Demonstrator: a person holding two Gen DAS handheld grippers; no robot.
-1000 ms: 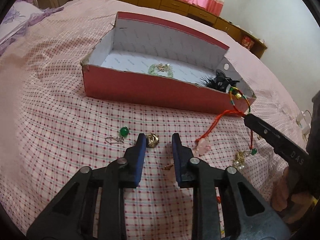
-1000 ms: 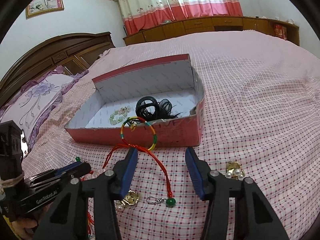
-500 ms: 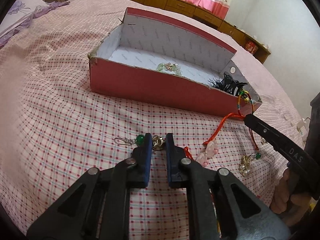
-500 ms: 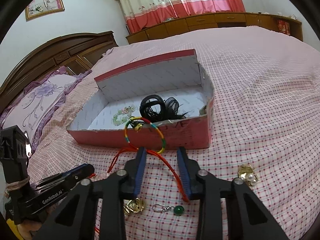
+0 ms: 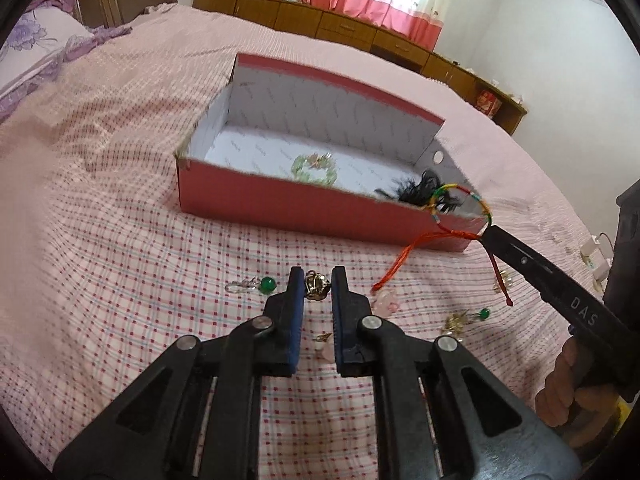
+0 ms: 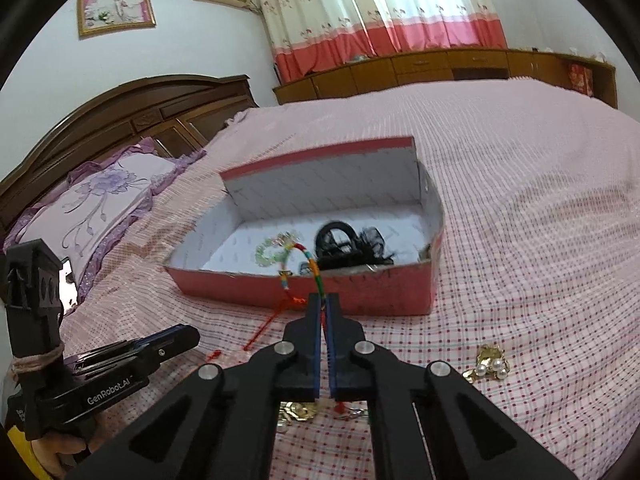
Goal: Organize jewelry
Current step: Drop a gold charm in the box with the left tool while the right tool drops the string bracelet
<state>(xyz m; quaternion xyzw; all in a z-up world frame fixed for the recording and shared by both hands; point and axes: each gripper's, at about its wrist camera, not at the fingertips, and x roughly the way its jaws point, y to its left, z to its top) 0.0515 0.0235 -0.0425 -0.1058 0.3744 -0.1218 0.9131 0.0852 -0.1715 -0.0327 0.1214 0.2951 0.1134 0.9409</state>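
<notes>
**Lifting the bracelet toward the box while the left hand closes on a gold piece**

Standing by the bed (image 6: 520,168), I see the pink checked cover filling most of the room, and on it the red box (image 5: 312,208) at twelve o'clock from both tools. Inside lie a pale green bead bracelet (image 5: 314,168) and a black hair piece (image 6: 352,246).

The right gripper (image 6: 323,312), wide apart a second ago and half closed a moment later, has now pinched its fingers together on the multicoloured cord bracelet (image 6: 310,264). The loop stands up above the near wall of the box, and its red tails (image 5: 400,256) dangle clear of the cover, so I judge it lifted and nearly ready to go over the rim.

The left gripper (image 5: 318,286) has narrowed as well, and the gold ornament (image 5: 316,285) sits between its blue pads. A little daylight shows on either side, so I can't tell whether it is truly gripped or only bracketed.

Loose pieces remain on the cover: a green bead earring (image 5: 256,285) at nine o'clock from the left tips, a pink stone charm (image 5: 386,304) at three o'clock, a second green earring (image 5: 474,316) farther right, and a gold and pearl cluster (image 6: 490,366) at four o'clock from the right tips. Sorting looks about half done.
</notes>
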